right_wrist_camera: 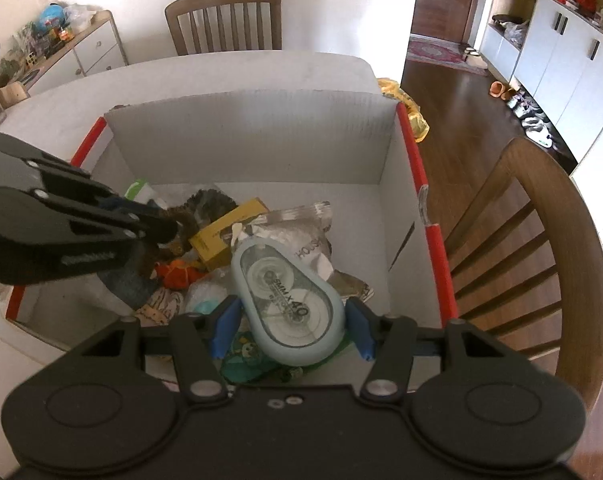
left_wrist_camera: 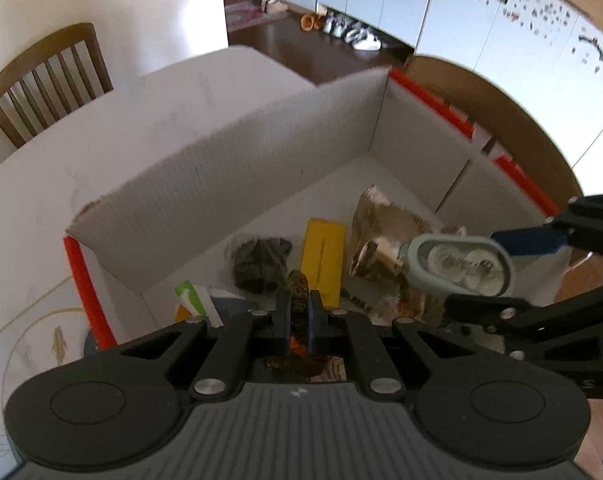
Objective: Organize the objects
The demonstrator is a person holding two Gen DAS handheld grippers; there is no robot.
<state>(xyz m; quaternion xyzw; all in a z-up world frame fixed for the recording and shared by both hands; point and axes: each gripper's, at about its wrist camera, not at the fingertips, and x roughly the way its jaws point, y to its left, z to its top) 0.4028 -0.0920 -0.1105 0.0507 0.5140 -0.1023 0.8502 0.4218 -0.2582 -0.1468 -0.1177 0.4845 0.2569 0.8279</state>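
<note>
A white cardboard box (left_wrist_camera: pixel 261 168) with red edges stands on the white table, and both grippers hang over it. My left gripper (left_wrist_camera: pixel 297 312) is shut on a small brown-and-black striped thing (left_wrist_camera: pixel 298 294); in the right wrist view this gripper (right_wrist_camera: pixel 169 228) comes in from the left. My right gripper (right_wrist_camera: pixel 292 324) is shut on a pale blue correction tape dispenser (right_wrist_camera: pixel 289 292), its blue pads (right_wrist_camera: pixel 225 320) pressing the wide sides. From the left wrist view the dispenser (left_wrist_camera: pixel 461 266) hangs above a foil bag (left_wrist_camera: pixel 385 220). A yellow carton (left_wrist_camera: pixel 323 252) lies beside it.
The box also holds a black item in clear wrap (left_wrist_camera: pixel 259 260), a green-and-white pack (left_wrist_camera: pixel 191 296) and an orange thing (right_wrist_camera: pixel 177 274). A wooden chair (right_wrist_camera: pixel 541 240) stands close to the box's right wall, another chair (right_wrist_camera: pixel 225 20) behind the table. Wooden floor lies at right.
</note>
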